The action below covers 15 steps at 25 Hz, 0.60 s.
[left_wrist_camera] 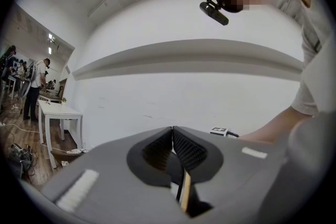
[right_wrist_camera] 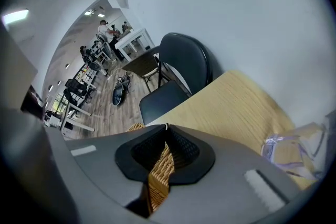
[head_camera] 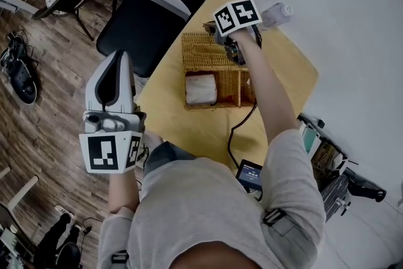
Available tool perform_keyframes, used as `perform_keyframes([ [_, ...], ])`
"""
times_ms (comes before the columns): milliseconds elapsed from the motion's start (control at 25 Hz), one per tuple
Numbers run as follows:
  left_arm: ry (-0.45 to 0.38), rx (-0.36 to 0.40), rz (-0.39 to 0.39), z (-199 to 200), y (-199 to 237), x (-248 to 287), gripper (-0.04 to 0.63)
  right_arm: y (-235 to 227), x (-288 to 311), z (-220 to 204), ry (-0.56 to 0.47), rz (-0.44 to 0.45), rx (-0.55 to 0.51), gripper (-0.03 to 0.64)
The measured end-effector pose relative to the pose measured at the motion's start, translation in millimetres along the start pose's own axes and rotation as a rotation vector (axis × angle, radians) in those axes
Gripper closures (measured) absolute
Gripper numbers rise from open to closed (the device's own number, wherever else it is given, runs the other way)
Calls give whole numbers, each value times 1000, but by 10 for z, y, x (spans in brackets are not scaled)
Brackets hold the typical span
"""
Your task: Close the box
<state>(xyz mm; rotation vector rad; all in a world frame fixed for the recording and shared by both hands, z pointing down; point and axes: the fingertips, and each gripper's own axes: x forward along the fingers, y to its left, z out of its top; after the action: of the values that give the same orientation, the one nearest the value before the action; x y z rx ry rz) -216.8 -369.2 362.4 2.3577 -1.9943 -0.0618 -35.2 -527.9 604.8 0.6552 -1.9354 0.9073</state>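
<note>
A wicker box (head_camera: pixel 220 94) stands open on the yellow table (head_camera: pixel 286 72), with a white roll (head_camera: pixel 201 89) in its left compartment. Its wicker lid (head_camera: pixel 200 51) lies back on the far side. My right gripper (head_camera: pixel 235 52) points steeply down at the lid's right end and is shut on the lid. In the right gripper view a strip of the lid's weave (right_wrist_camera: pixel 159 174) is pinched between the pads behind the tips of the right gripper (right_wrist_camera: pixel 166 126). My left gripper (head_camera: pixel 119 57) hangs left of the table over the floor, shut and holding nothing; the left gripper (left_wrist_camera: pixel 172 128) faces a white wall.
A black chair (head_camera: pixel 154 3) stands at the table's far left corner. A clear plastic bottle (head_camera: pixel 277 12) lies beyond the box, near the wall. A black cable (head_camera: pixel 242 123) runs from the box toward a small device (head_camera: pixel 250 174) at the near edge. Gear lies on the floor at right.
</note>
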Motion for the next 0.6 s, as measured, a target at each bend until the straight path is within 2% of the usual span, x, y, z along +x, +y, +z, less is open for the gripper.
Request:
perform_keyframes([
  [280,-34,9,-22,142,-56,-48,536,86,-344,147,-121,2,19,595],
  [600,-73,24,-44,352,-124,-151,537,314,-782,263,-226,4,-10,595],
])
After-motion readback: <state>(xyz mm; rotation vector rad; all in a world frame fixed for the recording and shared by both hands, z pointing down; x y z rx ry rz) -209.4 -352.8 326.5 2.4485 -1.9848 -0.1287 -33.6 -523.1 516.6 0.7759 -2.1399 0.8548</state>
